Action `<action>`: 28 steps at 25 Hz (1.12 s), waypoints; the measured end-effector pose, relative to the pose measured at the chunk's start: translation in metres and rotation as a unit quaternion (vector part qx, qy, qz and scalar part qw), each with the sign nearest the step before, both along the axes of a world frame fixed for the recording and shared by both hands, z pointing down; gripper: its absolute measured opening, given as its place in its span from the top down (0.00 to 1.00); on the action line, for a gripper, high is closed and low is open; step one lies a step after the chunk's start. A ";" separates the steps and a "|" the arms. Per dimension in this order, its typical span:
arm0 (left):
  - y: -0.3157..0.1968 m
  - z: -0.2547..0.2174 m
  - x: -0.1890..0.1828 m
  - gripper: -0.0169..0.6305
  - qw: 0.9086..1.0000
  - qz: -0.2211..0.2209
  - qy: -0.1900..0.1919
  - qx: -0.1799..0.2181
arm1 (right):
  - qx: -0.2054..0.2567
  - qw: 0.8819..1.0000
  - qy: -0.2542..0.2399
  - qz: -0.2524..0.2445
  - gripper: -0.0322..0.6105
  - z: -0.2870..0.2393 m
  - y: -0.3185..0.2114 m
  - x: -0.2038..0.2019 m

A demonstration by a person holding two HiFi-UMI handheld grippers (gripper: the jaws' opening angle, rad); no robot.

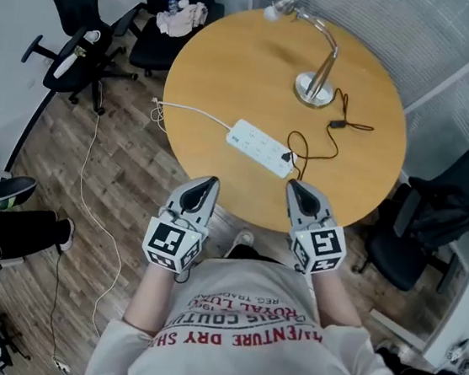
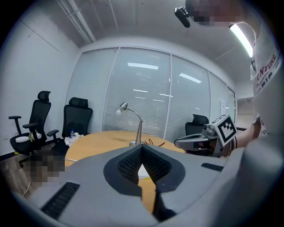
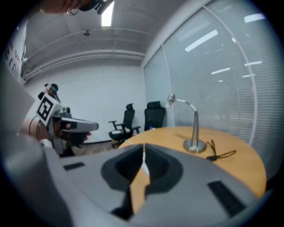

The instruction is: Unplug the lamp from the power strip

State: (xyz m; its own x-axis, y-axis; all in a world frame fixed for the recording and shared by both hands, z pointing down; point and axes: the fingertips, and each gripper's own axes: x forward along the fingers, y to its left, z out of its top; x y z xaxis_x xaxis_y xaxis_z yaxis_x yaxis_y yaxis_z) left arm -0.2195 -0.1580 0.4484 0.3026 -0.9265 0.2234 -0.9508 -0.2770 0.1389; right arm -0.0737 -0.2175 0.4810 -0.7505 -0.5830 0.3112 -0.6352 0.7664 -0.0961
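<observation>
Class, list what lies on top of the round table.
A silver desk lamp, a white power strip holding the lamp's black plug, a black cord and a white cord. The tabletop hides the floor beneath.

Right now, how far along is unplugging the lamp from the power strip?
Nothing is done: the lamp has its black plug in the power strip. Nothing is in hand: left gripper and right gripper are shut and empty. To do: grip the plug and pull it out.

silver gooseneck lamp (image 1: 314, 89) stands upright — its black cord (image 1: 336, 124) plugged into the flat white power strip (image 1: 261, 147).
</observation>
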 end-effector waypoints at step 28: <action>-0.153 0.184 0.080 0.93 0.886 0.365 -0.208 -0.198 | -0.170 0.970 0.169 0.034 0.72 0.099 -0.076 0.002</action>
State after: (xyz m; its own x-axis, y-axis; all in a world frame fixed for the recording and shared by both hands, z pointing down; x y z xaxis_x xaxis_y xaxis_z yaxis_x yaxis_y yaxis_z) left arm -0.1392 -0.3110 0.6326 0.6035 -0.3426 0.7200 -0.5310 -0.8463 0.0423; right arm -0.0713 -0.2930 0.5796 -0.5362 -0.4480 0.7154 -0.7222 0.6823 -0.1139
